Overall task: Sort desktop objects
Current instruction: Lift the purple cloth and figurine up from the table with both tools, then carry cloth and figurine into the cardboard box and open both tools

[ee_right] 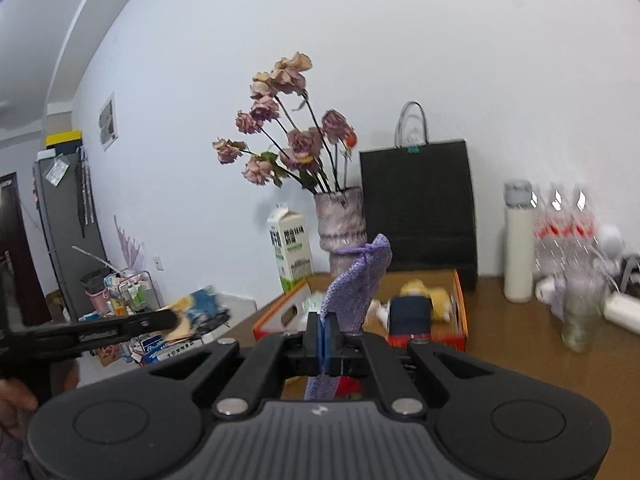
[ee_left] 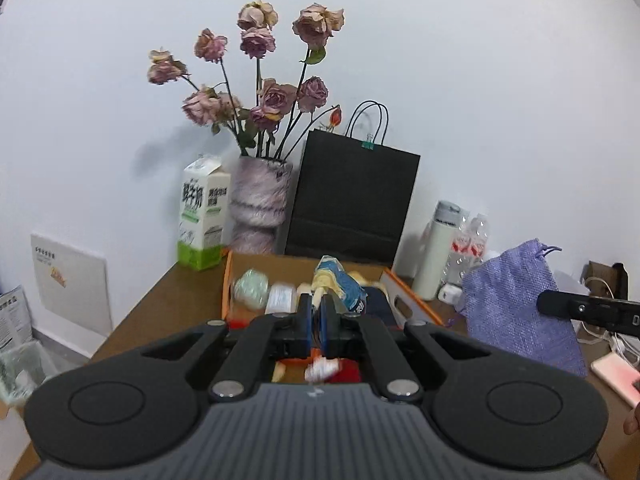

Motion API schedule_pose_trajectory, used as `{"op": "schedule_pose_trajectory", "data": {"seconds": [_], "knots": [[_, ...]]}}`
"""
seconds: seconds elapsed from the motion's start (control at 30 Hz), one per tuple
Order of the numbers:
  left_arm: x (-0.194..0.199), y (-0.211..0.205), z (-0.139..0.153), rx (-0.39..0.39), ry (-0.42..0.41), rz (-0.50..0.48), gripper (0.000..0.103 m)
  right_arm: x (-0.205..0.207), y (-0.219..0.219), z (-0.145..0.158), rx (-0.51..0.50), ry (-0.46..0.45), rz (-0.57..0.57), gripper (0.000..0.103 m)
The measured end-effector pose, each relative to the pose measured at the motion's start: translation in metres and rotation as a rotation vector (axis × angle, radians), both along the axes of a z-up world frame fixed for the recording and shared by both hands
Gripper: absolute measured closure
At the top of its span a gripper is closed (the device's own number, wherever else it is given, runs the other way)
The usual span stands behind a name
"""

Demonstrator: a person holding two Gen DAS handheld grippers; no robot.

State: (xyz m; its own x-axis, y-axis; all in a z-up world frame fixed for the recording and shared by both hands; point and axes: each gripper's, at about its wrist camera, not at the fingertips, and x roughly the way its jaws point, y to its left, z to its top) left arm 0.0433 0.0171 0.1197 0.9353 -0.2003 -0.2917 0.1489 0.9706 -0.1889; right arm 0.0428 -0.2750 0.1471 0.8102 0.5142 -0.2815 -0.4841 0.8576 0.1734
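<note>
My left gripper (ee_left: 317,307) is shut on a blue and yellow crumpled packet (ee_left: 340,285) and holds it above the orange cardboard box (ee_left: 412,300); the packet also shows at the left of the right wrist view (ee_right: 196,314). My right gripper (ee_right: 323,328) is shut on a purple woven drawstring pouch (ee_right: 358,280), lifted above the table in front of the box (ee_right: 460,312). The pouch hangs at the right in the left wrist view (ee_left: 520,312). The box holds a pale green ball (ee_left: 252,288), a white pack, a dark blue item (ee_right: 412,312) and a yellow plush.
At the back stand a milk carton (ee_left: 202,216), a vase of dried roses (ee_left: 260,204), a black paper bag (ee_left: 352,200), a white flask (ee_left: 438,252) and water bottles (ee_right: 568,232). A pink phone (ee_left: 616,372) lies at the right. The wooden table's left edge drops to floor clutter.
</note>
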Motion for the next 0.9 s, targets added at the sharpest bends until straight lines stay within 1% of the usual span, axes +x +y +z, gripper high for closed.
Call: {"op": "schedule_pose_trajectory", "data": {"seconds": [0.1, 0.17, 0.2, 0.27, 0.3, 0.4, 0.5, 0.57, 0.63, 0.7, 0.77, 0.83, 0.87, 0.9], "knots": [[0.046, -0.004, 0.015, 0.010, 0.015, -0.008, 0.099, 0.040, 0.007, 0.021, 0.006, 0.003, 0.037, 0.103], [0.078, -0.007, 0.022, 0.005, 0.038, -0.026, 0.099, 0.069, 0.012, 0.030, 0.023, 0.022, 0.067, 0.103], [0.094, -0.008, 0.024, -0.003, 0.055, -0.027, 0.099, 0.090, 0.015, 0.034, 0.042, 0.041, 0.081, 0.103], [0.127, -0.014, 0.022, -0.005, 0.095, -0.031, 0.099, 0.124, 0.023, 0.033, 0.060, 0.076, 0.114, 0.103], [0.144, -0.019, 0.017, 0.008, 0.118, -0.021, 0.099, 0.143, 0.028, 0.030, 0.072, 0.097, 0.122, 0.103], [0.187, -0.036, -0.001, 0.050, 0.195, -0.009, 0.098, 0.200, 0.046, 0.007, 0.050, 0.175, 0.139, 0.103], [0.224, -0.048, -0.028, 0.100, 0.278, 0.012, 0.098, 0.242, 0.062, -0.023, 0.011, 0.254, 0.144, 0.103], [0.246, -0.051, -0.048, 0.115, 0.340, 0.018, 0.098, 0.261, 0.068, -0.044, -0.008, 0.308, 0.135, 0.103], [0.259, -0.052, -0.065, 0.137, 0.381, 0.027, 0.098, 0.277, 0.069, -0.065, -0.023, 0.364, 0.120, 0.103], [0.266, -0.052, -0.079, 0.151, 0.409, 0.033, 0.098, 0.286, 0.068, -0.082, -0.059, 0.398, 0.094, 0.103], [0.269, -0.051, -0.085, 0.146, 0.426, 0.025, 0.097, 0.292, 0.069, -0.093, -0.111, 0.414, 0.058, 0.102], [0.271, -0.049, -0.088, 0.137, 0.447, 0.009, 0.096, 0.294, 0.071, -0.101, -0.203, 0.406, 0.006, 0.098], [0.271, -0.049, -0.088, 0.139, 0.448, 0.004, 0.094, 0.294, 0.075, -0.102, -0.249, 0.386, -0.019, 0.090], [0.271, -0.049, -0.086, 0.142, 0.449, 0.004, 0.091, 0.292, 0.076, -0.102, -0.285, 0.370, -0.042, 0.088]]}}
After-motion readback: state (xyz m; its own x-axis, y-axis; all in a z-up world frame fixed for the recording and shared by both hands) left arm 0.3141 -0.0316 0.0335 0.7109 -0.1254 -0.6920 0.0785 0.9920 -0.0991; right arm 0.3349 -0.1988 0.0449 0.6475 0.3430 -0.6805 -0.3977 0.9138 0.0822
